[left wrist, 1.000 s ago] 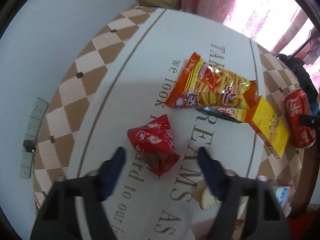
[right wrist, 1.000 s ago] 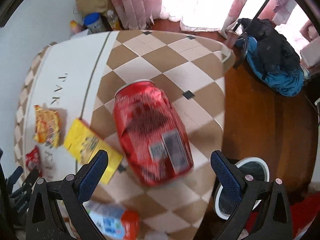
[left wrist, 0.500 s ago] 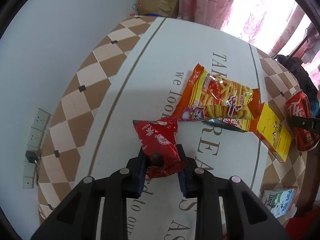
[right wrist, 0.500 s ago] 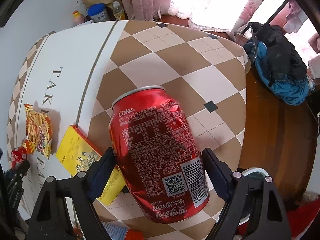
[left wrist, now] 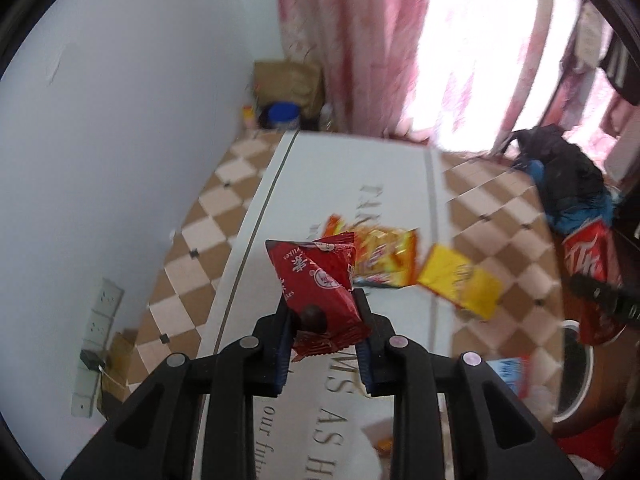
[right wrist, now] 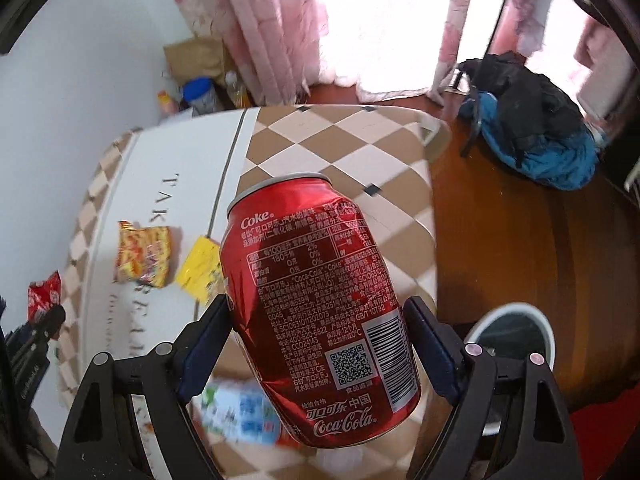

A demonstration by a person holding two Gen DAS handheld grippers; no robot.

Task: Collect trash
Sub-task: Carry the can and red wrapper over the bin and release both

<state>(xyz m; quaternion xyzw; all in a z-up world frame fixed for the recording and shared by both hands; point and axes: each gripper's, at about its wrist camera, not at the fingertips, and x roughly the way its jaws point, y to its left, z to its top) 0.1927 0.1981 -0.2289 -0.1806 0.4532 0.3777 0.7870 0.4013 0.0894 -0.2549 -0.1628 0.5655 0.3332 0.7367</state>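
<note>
My left gripper (left wrist: 323, 320) is shut on a red snack wrapper (left wrist: 320, 288) and holds it above the table. My right gripper (right wrist: 320, 320) is shut on a red Coke can (right wrist: 316, 304), lifted off the table; the can also shows in the left wrist view (left wrist: 592, 276). An orange chips bag (left wrist: 384, 258) and a yellow packet (left wrist: 460, 286) lie on the white tablecloth (left wrist: 340, 184). A white-rimmed bin (right wrist: 516, 340) stands on the floor right of the table, beside the can.
A small milk carton (right wrist: 240, 412) lies near the table's front edge. A blue and black backpack (right wrist: 532, 136) sits on the wooden floor at right. A cardboard box (left wrist: 286, 82) and bottles stand behind the table by pink curtains. Wall sockets (left wrist: 96, 344) are at left.
Both grippers closed on their items, the left on the red wrapper, the right on the can, and both have lifted them up off the table.
</note>
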